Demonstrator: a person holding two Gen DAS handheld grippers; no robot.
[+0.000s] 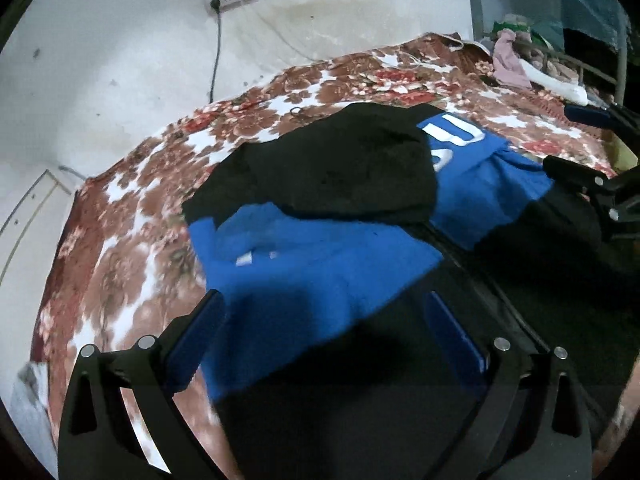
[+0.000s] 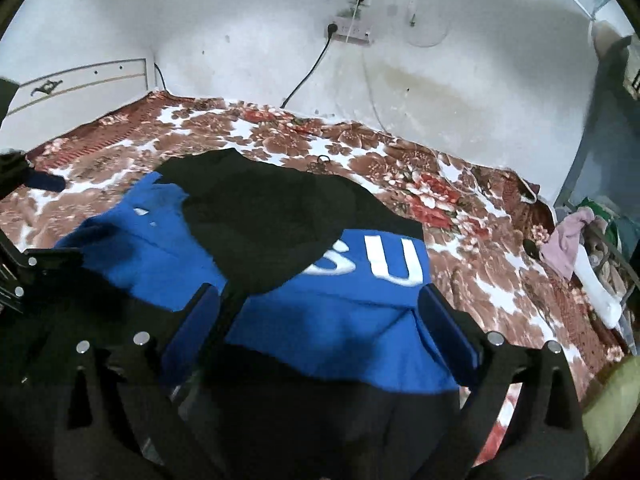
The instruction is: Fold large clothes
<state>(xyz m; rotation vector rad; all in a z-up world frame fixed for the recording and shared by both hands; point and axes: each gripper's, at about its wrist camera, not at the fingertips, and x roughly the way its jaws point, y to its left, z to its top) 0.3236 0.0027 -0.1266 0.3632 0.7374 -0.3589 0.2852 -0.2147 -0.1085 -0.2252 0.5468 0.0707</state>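
Lying across the flowered bedspread (image 2: pixel 460 196) at mid-frame in both views, the blue and black garment (image 2: pixel 336 312) shows white letters, "S U" readable at centre right of the right wrist view. Both grippers stand with jaws wide apart, holding nothing. The left gripper (image 1: pixel 328 320) frames the blue cloth at lower centre; the right gripper (image 2: pixel 316 312) frames the blue panel below the letters; contact cannot be told.

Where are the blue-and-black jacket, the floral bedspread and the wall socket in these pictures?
jacket (image 2: pixel 340 320): right wrist view, on its blue front panel below the white letters.
bedspread (image 1: pixel 120 240): left wrist view, on a bare flowered patch left of the jacket.
socket (image 2: pixel 350 32): right wrist view, on the white socket strip on the wall.
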